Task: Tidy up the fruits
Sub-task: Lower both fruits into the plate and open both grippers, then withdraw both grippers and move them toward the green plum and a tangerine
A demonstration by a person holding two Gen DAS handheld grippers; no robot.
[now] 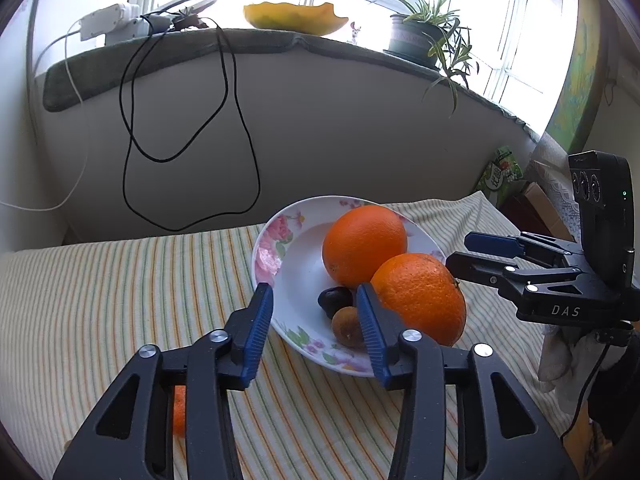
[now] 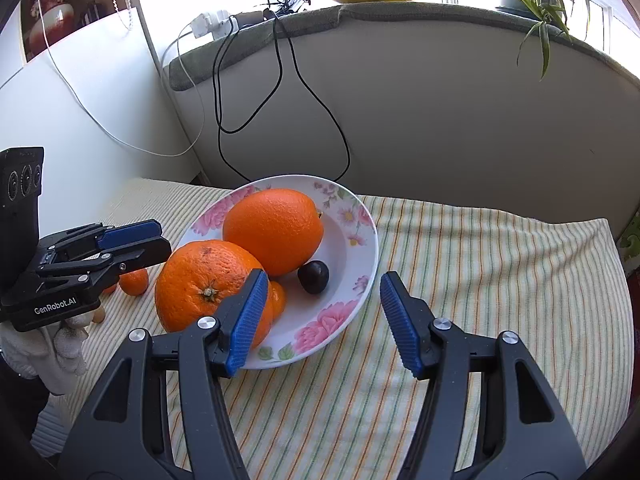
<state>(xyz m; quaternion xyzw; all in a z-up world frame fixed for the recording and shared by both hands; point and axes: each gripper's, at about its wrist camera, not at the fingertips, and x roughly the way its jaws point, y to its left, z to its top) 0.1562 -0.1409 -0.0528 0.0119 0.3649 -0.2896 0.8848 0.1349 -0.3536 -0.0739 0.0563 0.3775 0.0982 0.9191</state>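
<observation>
A floral plate (image 1: 280, 276) (image 2: 360, 248) on the striped cloth holds two large oranges (image 1: 364, 246) (image 1: 422, 298), a dark round fruit (image 1: 334, 300) (image 2: 313, 277) and a small brown fruit (image 1: 347, 326). In the right wrist view the oranges (image 2: 274, 230) (image 2: 200, 280) fill the plate's left half, with a small orange fruit (image 2: 279, 298) partly hidden behind my finger. My left gripper (image 1: 314, 324) is open and empty over the plate's near rim. My right gripper (image 2: 322, 320) is open and empty at the plate's right rim.
Small orange fruits lie on the cloth left of the plate (image 2: 134, 281) and under my left gripper (image 1: 179, 412). A wall with hanging black cables (image 1: 180, 140) stands behind. A yellow bowl (image 1: 294, 18) and potted plant (image 1: 424, 36) sit on the ledge.
</observation>
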